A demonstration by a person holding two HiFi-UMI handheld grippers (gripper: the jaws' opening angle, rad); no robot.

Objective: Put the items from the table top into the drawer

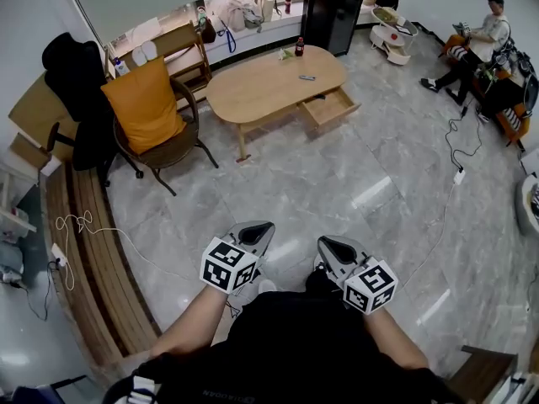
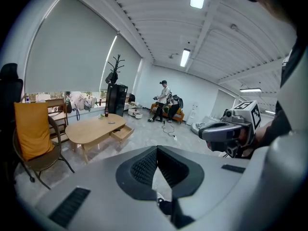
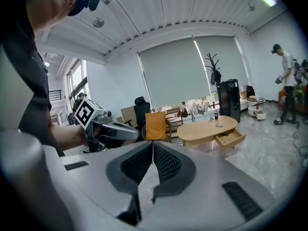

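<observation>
A light wooden oval table [image 1: 261, 87] stands far ahead across the floor, its drawer [image 1: 330, 108] pulled open at the right end. On the top are a red-capped dark bottle [image 1: 299, 47], a small dark flat item [image 1: 307, 77] and a small greenish thing [image 1: 282, 55]. Both grippers are close to my body, far from the table. My left gripper [image 1: 264, 226] and right gripper [image 1: 325, 243] are shut with nothing in them. The table [image 2: 89, 129] and drawer [image 2: 121, 132] show in the left gripper view beyond the shut left gripper [image 2: 157, 148]. They show again as table [image 3: 204, 128] and drawer [image 3: 230, 138] past the shut right gripper [image 3: 152, 146].
A chair with an orange cushion [image 1: 150, 108] and a black office chair [image 1: 76, 78] stand left of the table. A wooden bench [image 1: 84, 251] runs along the left. A cable [image 1: 455, 154] trails over the marble floor at right, near a seated person [image 1: 484, 36]. A black cabinet [image 1: 333, 7] stands behind.
</observation>
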